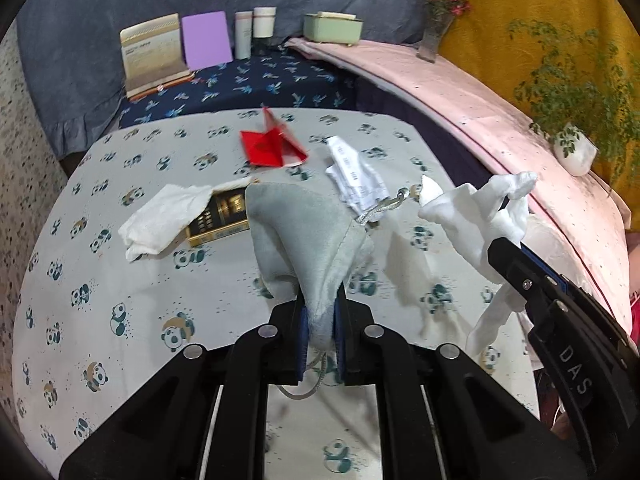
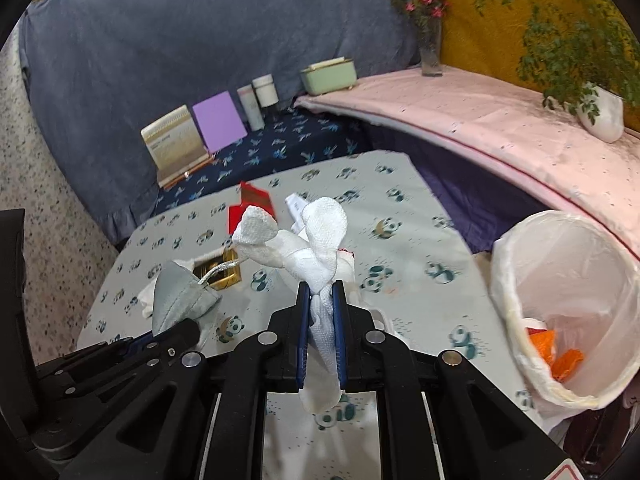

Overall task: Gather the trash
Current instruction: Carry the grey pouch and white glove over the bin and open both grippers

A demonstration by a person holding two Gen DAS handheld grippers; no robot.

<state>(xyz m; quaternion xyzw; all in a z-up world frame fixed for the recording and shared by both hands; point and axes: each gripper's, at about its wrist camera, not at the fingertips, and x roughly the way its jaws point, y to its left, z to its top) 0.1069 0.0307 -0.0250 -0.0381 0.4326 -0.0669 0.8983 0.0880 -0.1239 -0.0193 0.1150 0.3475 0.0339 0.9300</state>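
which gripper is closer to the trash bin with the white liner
Right. The right gripper, shut on the white cloth, is just left of the bin. The left gripper, holding the grey pouch, is further left.

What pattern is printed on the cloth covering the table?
Small pandas on a pale grey-white tablecloth, seen best in the left wrist view.

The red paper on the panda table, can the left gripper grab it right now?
Probably not yet. The left gripper is already shut on the grey pouch, so its jaws are full. The red paper lies uncovered farther back on the table, so nothing blocks the way itself.
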